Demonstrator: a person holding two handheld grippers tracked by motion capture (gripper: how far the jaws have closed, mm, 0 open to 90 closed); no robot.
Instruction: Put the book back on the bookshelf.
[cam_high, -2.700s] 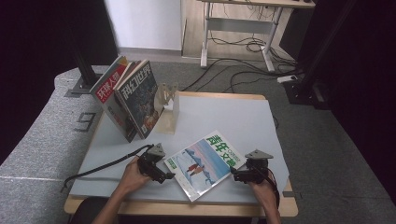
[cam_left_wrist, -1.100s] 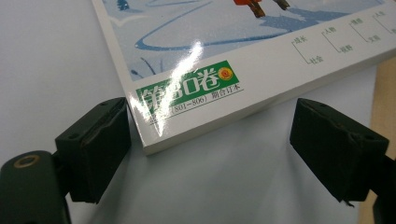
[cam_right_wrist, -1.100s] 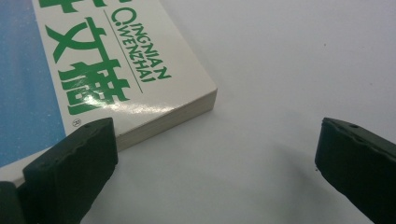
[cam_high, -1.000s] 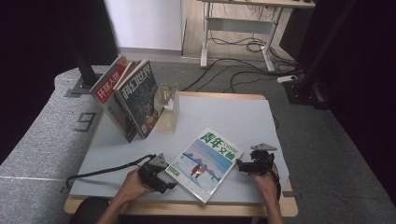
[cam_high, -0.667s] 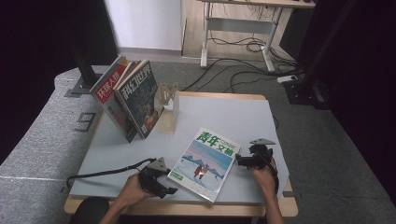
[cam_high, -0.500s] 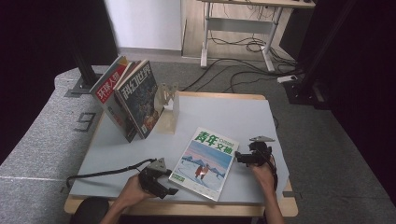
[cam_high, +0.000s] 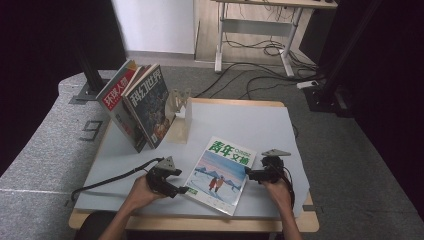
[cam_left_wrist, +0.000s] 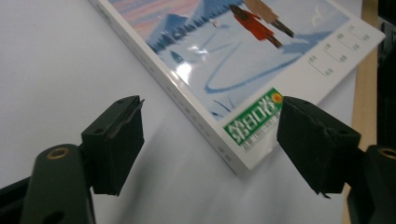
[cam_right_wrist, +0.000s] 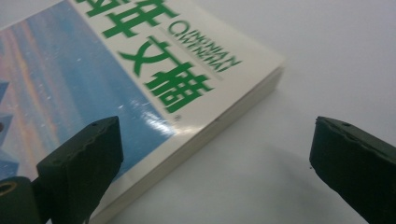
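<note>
You are bracketing one magazine (cam_high: 220, 174), lying flat near the table's (cam_high: 250, 122) front edge and reading "QING NIAN WEN ZHAI", with your left gripper (cam_high: 181, 190), whose unclenched jaws have just been closing around its corner without pressing it, and your right gripper (cam_high: 248, 174) spread wide, while two more magazines (cam_high: 137, 106) are leaning upright.

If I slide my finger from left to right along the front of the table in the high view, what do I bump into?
Left gripper → snowy magazine → right gripper.
</note>
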